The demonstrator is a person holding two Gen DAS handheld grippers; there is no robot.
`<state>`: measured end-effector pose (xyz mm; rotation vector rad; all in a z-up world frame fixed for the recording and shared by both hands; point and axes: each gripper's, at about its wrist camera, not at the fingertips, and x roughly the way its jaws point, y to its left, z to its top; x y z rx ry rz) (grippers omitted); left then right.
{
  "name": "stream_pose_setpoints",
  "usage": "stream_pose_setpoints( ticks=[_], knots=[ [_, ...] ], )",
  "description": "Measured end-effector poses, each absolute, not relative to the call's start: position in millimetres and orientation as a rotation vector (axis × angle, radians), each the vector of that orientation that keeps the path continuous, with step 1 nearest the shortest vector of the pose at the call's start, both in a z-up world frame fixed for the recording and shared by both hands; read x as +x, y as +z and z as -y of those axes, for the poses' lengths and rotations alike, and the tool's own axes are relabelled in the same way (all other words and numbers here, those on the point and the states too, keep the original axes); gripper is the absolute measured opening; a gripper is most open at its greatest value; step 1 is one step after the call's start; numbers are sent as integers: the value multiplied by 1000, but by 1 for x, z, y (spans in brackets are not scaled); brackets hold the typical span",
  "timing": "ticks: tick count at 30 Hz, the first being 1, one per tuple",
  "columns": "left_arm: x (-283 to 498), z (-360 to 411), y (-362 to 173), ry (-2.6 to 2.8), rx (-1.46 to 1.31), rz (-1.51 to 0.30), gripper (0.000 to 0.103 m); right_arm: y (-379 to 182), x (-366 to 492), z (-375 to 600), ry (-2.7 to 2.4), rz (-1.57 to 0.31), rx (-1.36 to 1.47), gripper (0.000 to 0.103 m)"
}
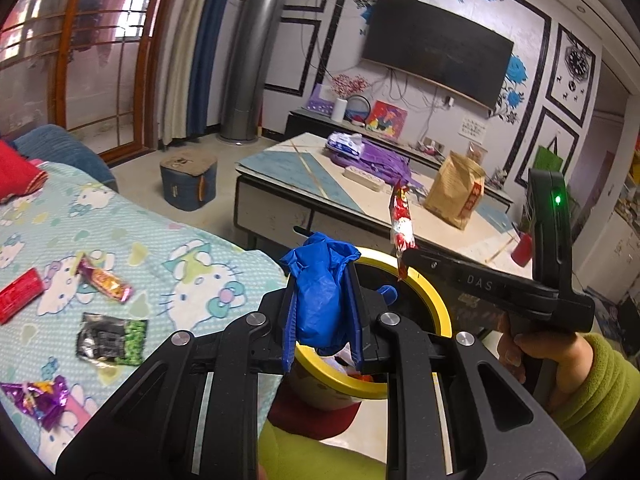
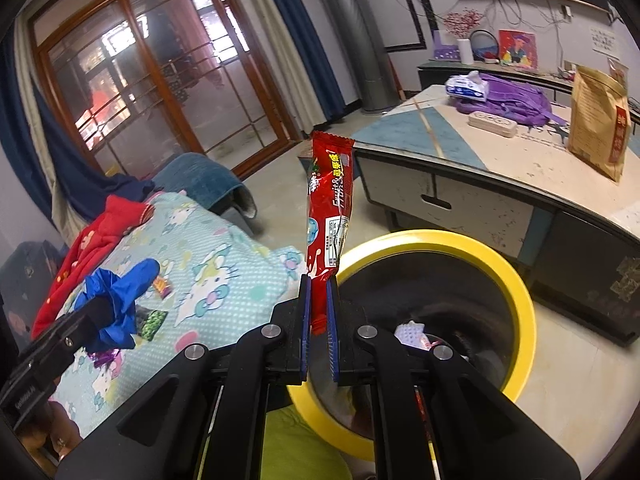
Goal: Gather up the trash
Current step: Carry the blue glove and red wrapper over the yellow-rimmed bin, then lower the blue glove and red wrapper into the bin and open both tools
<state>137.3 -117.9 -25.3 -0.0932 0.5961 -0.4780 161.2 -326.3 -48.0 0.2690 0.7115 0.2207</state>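
My left gripper (image 1: pixel 322 276) is shut on a crumpled blue glove (image 1: pixel 320 292), held over the near rim of a yellow-rimmed trash bin (image 1: pixel 436 300). My right gripper (image 2: pixel 319 280) is shut on a long red snack wrapper (image 2: pixel 328 216) that stands upright above the bin (image 2: pixel 516 280). The red wrapper also shows in the left wrist view (image 1: pixel 402 224), and the glove in the right wrist view (image 2: pixel 120 300). Some trash lies inside the bin (image 2: pixel 412 334). Several wrappers lie on the Hello Kitty sheet: pink (image 1: pixel 106 280), red (image 1: pixel 18 298), green-black (image 1: pixel 112 338), purple (image 1: pixel 40 398).
A low coffee table (image 2: pixel 500 184) stands just beyond the bin, with a brown paper bag (image 2: pixel 598 120), a purple backpack (image 2: pixel 516 98) and a tissue pack (image 2: pixel 466 86). A small stool (image 1: pixel 188 178) stands on the floor. A red garment (image 2: pixel 100 228) lies on the bed.
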Motion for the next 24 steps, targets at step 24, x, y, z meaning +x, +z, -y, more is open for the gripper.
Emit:
stream_pose_setpoints(
  ticks=[24],
  knots=[
    [154, 193, -74, -590, 59, -711, 14, -89, 175, 386, 93, -799, 334, 7]
  ],
)
